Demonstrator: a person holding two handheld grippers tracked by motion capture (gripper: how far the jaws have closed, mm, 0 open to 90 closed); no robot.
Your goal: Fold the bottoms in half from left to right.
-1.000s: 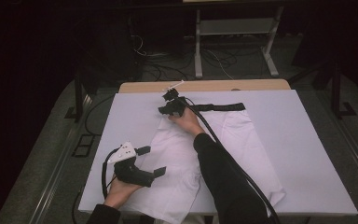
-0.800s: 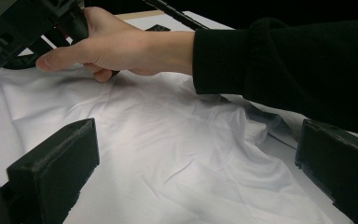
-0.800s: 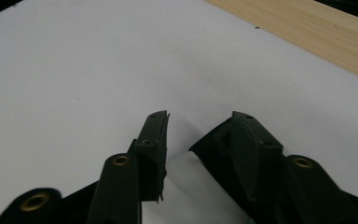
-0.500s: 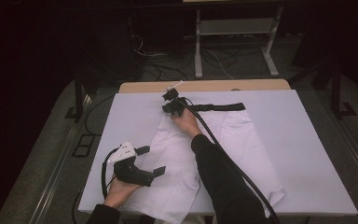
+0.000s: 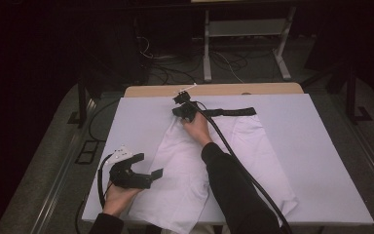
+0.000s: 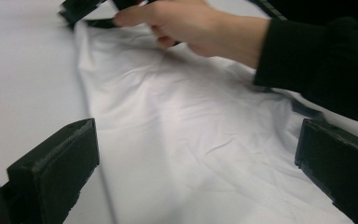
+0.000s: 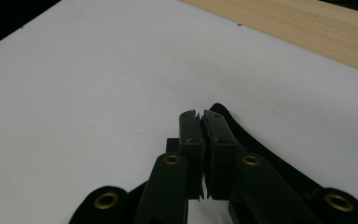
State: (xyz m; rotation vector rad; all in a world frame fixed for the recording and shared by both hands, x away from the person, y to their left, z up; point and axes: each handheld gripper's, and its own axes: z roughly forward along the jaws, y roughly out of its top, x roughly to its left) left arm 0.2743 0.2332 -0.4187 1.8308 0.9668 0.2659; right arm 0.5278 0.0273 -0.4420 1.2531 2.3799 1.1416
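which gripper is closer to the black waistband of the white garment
Right. The right gripper has just closed its jaws on the black waistband at its left end. The left gripper, jaws open, sits by the white garment's near left edge, well away.

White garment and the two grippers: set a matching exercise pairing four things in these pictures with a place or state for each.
Things:
1. left gripper
2. right gripper
3. black waistband
4. wooden table edge

States or places:
A. far end of the white garment
B. bare strip beyond the white sheet
C. jaws wide apart, over the garment's near part
D. jaws closed at the waistband's end

Pairs: 1-C, 2-D, 3-A, 4-B
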